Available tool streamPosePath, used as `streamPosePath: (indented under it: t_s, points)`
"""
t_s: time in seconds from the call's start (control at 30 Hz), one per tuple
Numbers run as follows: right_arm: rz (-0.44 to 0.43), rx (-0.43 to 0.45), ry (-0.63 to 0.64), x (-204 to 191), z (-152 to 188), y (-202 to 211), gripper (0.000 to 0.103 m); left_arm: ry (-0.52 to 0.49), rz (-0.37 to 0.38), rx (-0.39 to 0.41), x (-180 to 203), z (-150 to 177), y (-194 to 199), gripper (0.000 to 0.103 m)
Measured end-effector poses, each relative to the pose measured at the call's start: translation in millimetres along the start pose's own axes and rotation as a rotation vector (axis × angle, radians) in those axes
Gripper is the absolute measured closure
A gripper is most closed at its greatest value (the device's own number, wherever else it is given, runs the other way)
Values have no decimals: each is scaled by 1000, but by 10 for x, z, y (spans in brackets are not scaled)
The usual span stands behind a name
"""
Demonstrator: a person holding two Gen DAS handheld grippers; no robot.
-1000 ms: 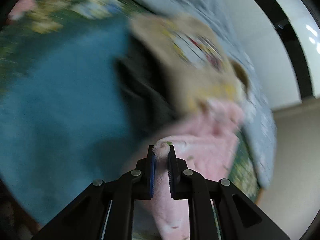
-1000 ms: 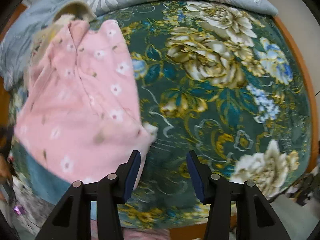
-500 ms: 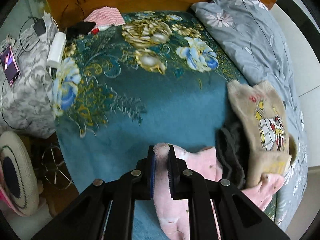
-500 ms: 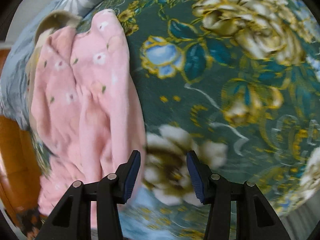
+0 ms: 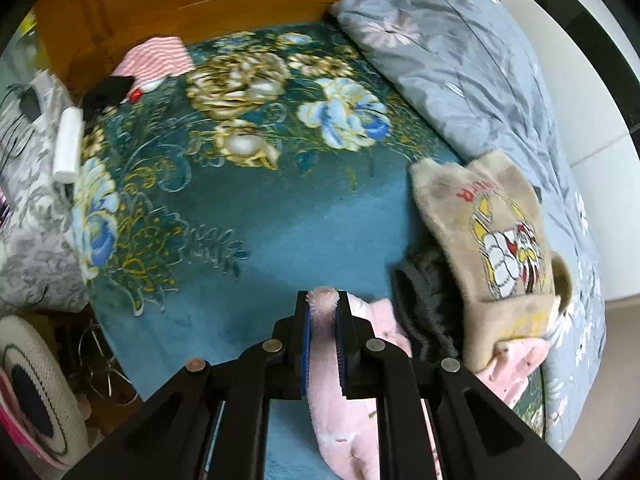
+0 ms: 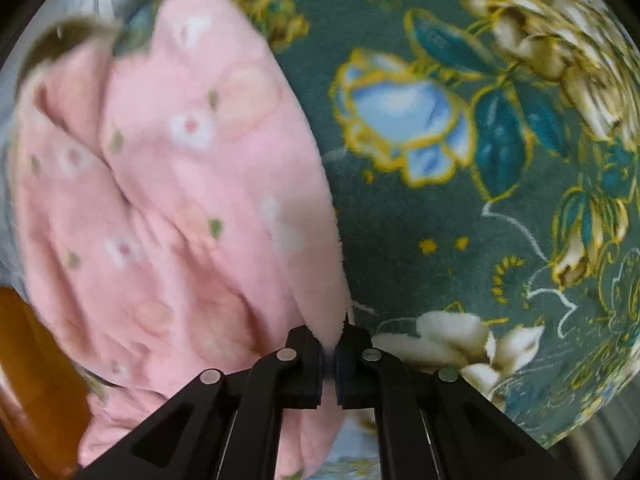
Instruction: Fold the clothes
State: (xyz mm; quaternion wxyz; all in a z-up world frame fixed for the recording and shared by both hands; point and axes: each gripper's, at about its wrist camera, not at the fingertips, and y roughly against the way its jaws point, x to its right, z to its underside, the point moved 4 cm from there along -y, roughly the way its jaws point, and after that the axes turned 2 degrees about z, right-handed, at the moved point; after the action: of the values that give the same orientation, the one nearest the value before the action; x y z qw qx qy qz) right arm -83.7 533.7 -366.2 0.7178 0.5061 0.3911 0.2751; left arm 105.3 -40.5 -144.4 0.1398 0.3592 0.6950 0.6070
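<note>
Fingers of your left gripper [image 5: 322, 312] and right gripper [image 6: 329, 344] clamped on pink garment [image 6: 168, 208], beige sweater [image 5: 492, 248] right of left fingers, left view only.

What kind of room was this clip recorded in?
Most likely a bedroom: clothes lie on a bed with a teal floral blanket, a wooden headboard behind it and a grey flowered quilt bunched along one side.

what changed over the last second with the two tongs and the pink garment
The right tongs, open beside the pink garment a second ago, have shut on its edge. The left tongs stay clamped on another part of it, above the floral blanket.
</note>
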Motion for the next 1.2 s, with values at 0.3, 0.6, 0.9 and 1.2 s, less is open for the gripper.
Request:
streamPosePath:
  t_s: [0.3,0.6,0.9,1.2]
  points:
    - [-189,637,-157,1110,0,2700,99,-131,171,-119,802,181,-308,92]
    - [-34,262,-383,2303,984,1149,99,-197,73,-154,685,396,-451,92]
    - [-41,41,-349,2237,1342,217,92,-108,-211,-116,-184,337,-458,92]
    - [-92,202,-455,2823,671,558,58,-5,-378,-98,-697,332,-428,92]
